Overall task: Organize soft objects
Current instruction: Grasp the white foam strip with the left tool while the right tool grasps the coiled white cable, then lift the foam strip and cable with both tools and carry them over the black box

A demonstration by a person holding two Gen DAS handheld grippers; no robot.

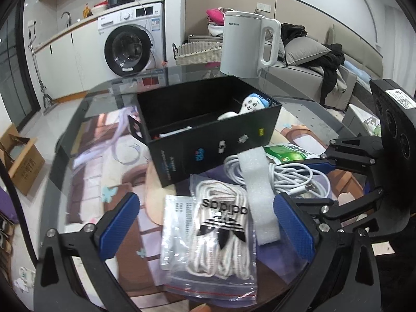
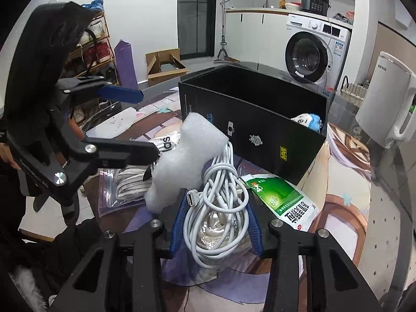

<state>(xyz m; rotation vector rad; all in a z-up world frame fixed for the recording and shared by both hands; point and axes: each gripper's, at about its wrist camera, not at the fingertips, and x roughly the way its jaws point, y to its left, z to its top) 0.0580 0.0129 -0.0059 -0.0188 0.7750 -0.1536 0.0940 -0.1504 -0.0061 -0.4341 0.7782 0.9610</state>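
Observation:
A clear zip bag of white shoelaces (image 1: 221, 236) lies on the table between the wide-open fingers of my left gripper (image 1: 205, 221). A white foam strip (image 1: 256, 195) rests beside it, across a coiled white cable (image 1: 293, 178). In the right wrist view my right gripper (image 2: 217, 202) is closed around the cable coil (image 2: 218, 202), with the foam strip (image 2: 182, 161) at its left. A black box (image 1: 208, 135) stands behind, holding a white and blue plush toy (image 1: 249, 105). The left gripper (image 2: 145, 124) shows open in the right wrist view.
A green packet (image 1: 288, 153) lies by the box front, and also shows in the right wrist view (image 2: 283, 197). A white kettle (image 1: 247, 44) stands behind the box. A sofa (image 1: 325, 70), a washing machine (image 1: 130, 44) and a cardboard box (image 1: 20, 161) surround the table.

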